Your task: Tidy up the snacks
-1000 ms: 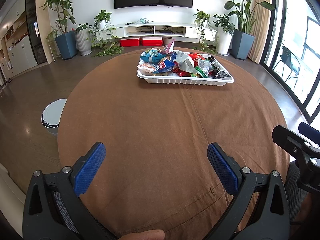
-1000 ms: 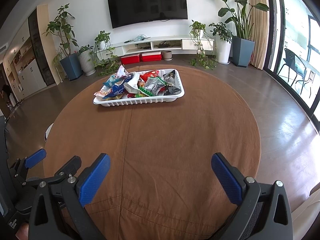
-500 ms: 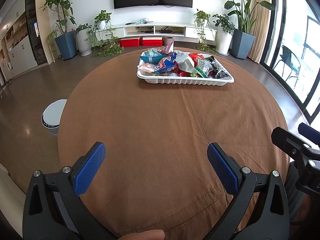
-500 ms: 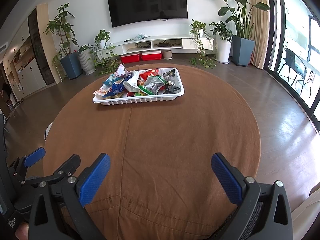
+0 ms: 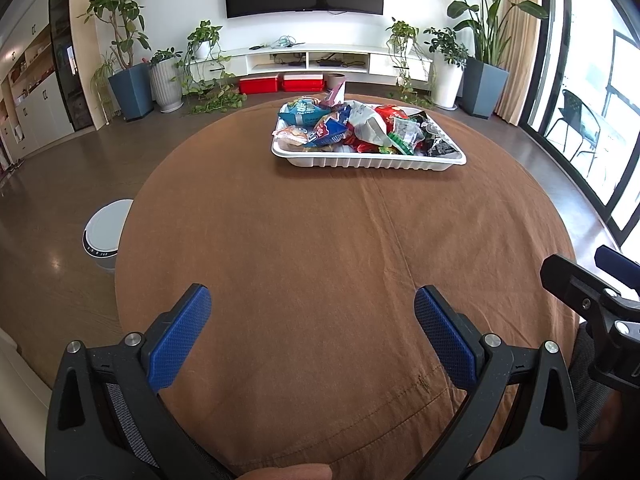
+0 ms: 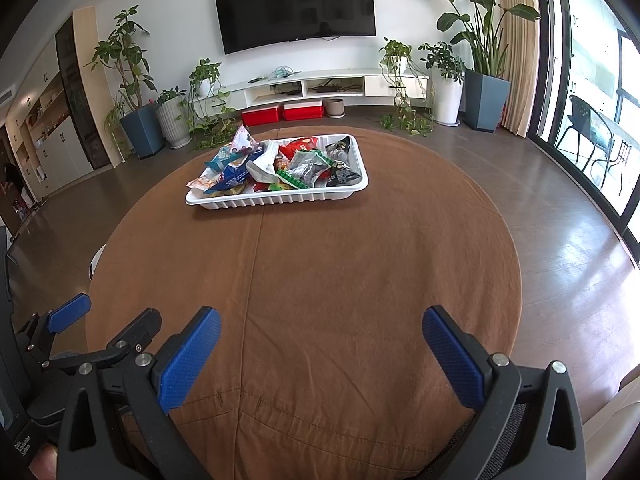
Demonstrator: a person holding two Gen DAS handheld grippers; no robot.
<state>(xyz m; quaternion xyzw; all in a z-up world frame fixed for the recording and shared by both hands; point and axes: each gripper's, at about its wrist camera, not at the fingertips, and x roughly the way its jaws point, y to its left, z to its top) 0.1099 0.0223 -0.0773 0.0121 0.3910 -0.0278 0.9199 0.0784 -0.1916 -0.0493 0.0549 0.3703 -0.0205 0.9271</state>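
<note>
Your left hand-held gripper [image 5: 312,332] and your right hand-held gripper [image 6: 320,344] both sit spread wide and hold nothing, low over the near edge of the round surface [image 5: 320,248] with its brown cloth. The snacks [image 5: 352,128] are all heaped in the white tray [image 5: 372,161] on the far side of the surface, well apart from both grippers, with nothing but cloth between. From how things lie, the sorting looks either finished or not begun; the heap gives no clear sign which. If you go in, expect light, crinkly foil and plastic packets that slide over one another and give under the pads. The blue packet [image 5: 306,114] on the left of the pile and the white crumpled bag [image 5: 370,122] near the middle stand highest and look easiest to reach. Take a packet by a sealed edge or a puckered corner, not across its puffed belly, where air and slick film would likely let it squirt out. Close gently, since whatever is inside may crush. The dark packet [image 6: 340,168] lies flat by the tray's right wall, so it will probably need a shallow, edge-on approach. The tray itself looks thin and light and may shift if nudged.
</note>
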